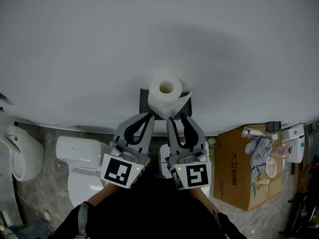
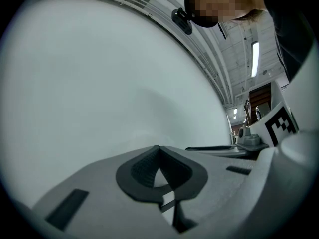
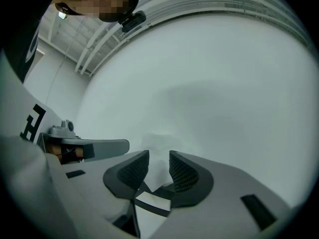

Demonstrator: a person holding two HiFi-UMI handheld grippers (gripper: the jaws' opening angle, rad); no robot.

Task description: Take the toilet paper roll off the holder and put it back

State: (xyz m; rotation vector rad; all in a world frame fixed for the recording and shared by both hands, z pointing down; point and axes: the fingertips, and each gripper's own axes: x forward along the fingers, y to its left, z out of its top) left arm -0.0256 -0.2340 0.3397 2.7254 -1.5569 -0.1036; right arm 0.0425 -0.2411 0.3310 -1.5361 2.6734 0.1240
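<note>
Plain pale grey wall [image 1: 149, 34] ahead, grey stone floor [image 1: 45, 195] below.

The white toilet paper roll [image 1: 165, 95] is on the dark wall-mounted holder [image 1: 143, 97]. Its core hole shows in the head view and a loose tail hangs off its right side. How the holder carries it is hidden behind the roll.

Both my grey-and-black grippers sit side by side just short of the roll's lower edge, not touching it. My left gripper [image 2: 159, 147] has its tips fully together with nothing in them. My right gripper [image 3: 159, 154] has a narrow gap between the jaws and the pads press on nothing. The white in the gap looks like the roll ahead.

My read: this is the approach for the lift-off, no grip yet. It could equally be just after the put-back.

Next move: the right gap is too narrow for the roll's body, so open wider, straddle it, clamp, then draw it off without snagging the tail.

The white toilet [image 1: 79, 158] at low left and the brown cardboard box [image 1: 239, 171] at right are well apart from the work.
</note>
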